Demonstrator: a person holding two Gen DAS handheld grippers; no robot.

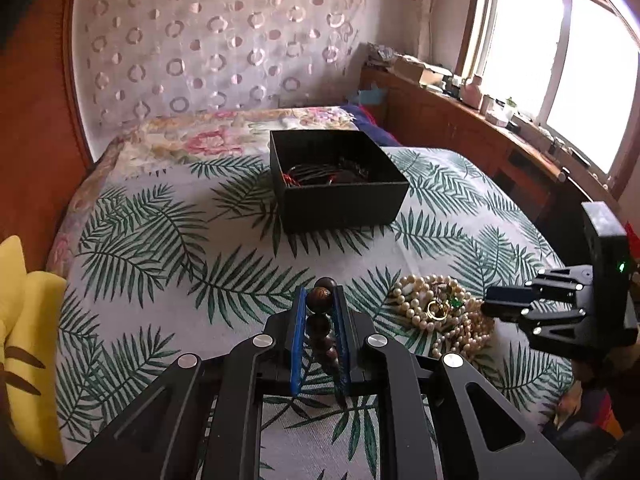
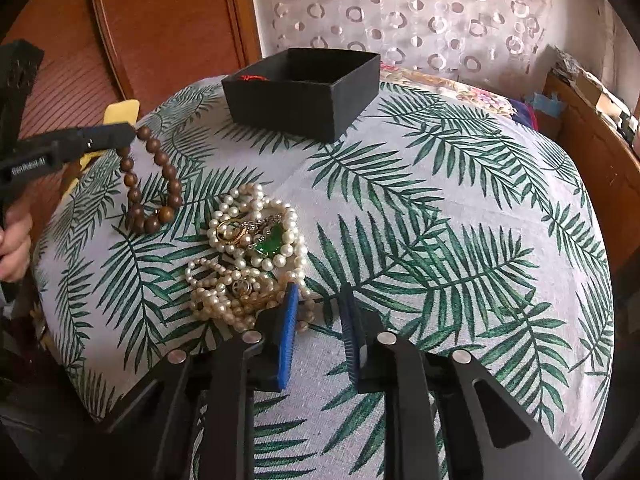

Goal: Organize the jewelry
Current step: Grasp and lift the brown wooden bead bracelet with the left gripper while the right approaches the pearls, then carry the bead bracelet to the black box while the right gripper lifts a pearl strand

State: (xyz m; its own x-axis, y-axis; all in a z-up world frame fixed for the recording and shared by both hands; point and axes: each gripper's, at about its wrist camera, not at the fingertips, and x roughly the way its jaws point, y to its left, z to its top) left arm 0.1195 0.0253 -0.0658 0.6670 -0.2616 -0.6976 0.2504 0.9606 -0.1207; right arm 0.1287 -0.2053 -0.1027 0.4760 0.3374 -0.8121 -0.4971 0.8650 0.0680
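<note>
2 grippers: left gripper (image 1: 320, 304) clamps wooden beads (image 2: 154, 184); right gripper (image 2: 318, 300) gapes beside pearls (image 2: 240, 272).

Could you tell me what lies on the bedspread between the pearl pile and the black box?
Nothing: between the pearl pile and the black box only bare leaf-print bedspread shows, plainest in the right wrist view.

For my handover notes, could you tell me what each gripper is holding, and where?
The left gripper pinches the brown bead bracelet by one bead at the top of its loop; the right gripper holds nothing.
</note>
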